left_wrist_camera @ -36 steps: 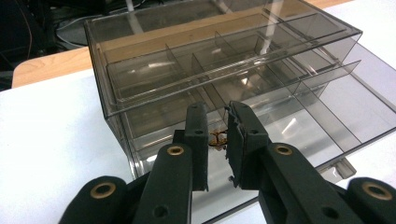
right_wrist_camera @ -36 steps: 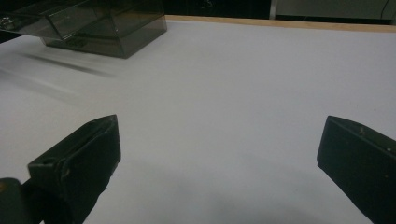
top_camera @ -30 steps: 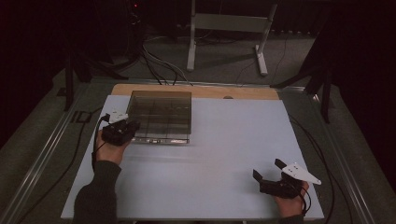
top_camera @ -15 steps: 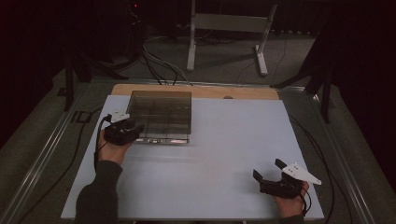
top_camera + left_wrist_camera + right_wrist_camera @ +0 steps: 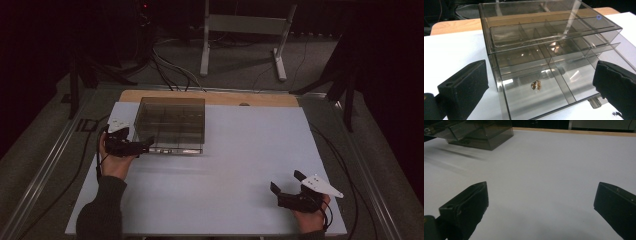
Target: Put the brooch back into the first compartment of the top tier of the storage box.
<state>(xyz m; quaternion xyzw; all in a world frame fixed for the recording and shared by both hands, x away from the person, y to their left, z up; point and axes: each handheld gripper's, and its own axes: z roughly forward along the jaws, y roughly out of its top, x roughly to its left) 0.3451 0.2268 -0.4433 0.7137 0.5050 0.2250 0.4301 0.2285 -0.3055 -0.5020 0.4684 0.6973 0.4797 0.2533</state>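
Left gripper [image 5: 145, 145] sits at the near left corner of the smoky clear drawer box [image 5: 172, 122], and its jaws have just been opening; in the left gripper view they stand wide apart, one black pad [image 5: 466, 83] left of the box's corner and the other off to the right, with the pulled-out bottom drawer [image 5: 544, 92] between them but nothing pressed or gripped; that drawer juts toward the camera with a small golden object [image 5: 536, 85] lying in its front compartment; the upper drawers look pushed in. My reading is that the drawer has been drawn out and let go, so what remains is probably to deal with the little object or shut the drawer. The box stands at the far left of the white table [image 5: 240, 165]; the right gripper [image 5: 290, 186] rests near the front right corner, well apart, jaws spread over bare tabletop, holding nothing.
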